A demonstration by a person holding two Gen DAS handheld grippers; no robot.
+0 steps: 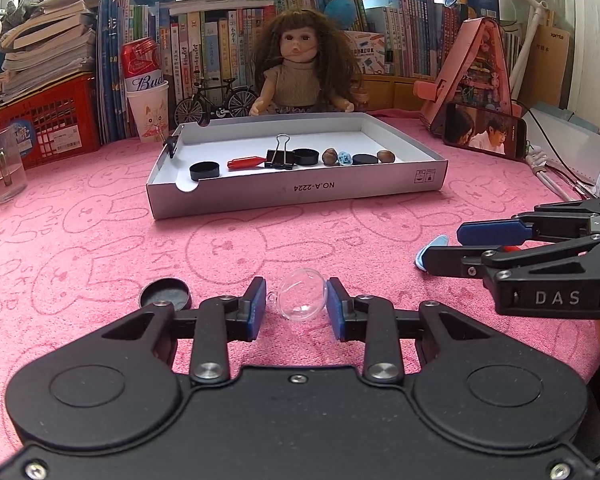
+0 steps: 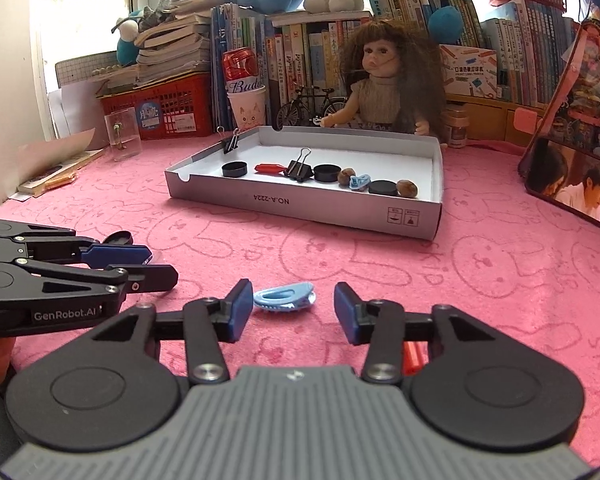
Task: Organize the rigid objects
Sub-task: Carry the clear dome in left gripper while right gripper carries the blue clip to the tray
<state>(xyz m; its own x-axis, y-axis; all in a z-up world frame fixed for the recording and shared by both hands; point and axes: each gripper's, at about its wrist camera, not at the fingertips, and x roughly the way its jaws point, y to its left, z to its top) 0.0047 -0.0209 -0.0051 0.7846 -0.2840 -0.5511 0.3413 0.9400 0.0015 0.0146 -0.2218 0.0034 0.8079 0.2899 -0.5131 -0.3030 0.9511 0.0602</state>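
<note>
A clear plastic ball (image 1: 301, 294) lies on the pink cloth between the fingers of my open left gripper (image 1: 296, 304); the pads stand just beside it. A black cap (image 1: 165, 293) lies to its left. My open right gripper (image 2: 293, 307) straddles a light blue clip (image 2: 284, 297) on the cloth; the clip also shows in the left wrist view (image 1: 432, 252). A red piece (image 2: 412, 356) lies under the right gripper. The white tray (image 1: 300, 192) ahead holds black caps, a binder clip (image 1: 281, 157), nuts, a red piece and a blue clip.
A doll (image 1: 300, 68), toy bicycle (image 1: 216, 100), beer can in a cup (image 1: 144, 88), red basket (image 1: 48, 120) and books stand behind the tray. A glass mug (image 1: 2, 168) is at far left, a phone (image 1: 484, 130) at right.
</note>
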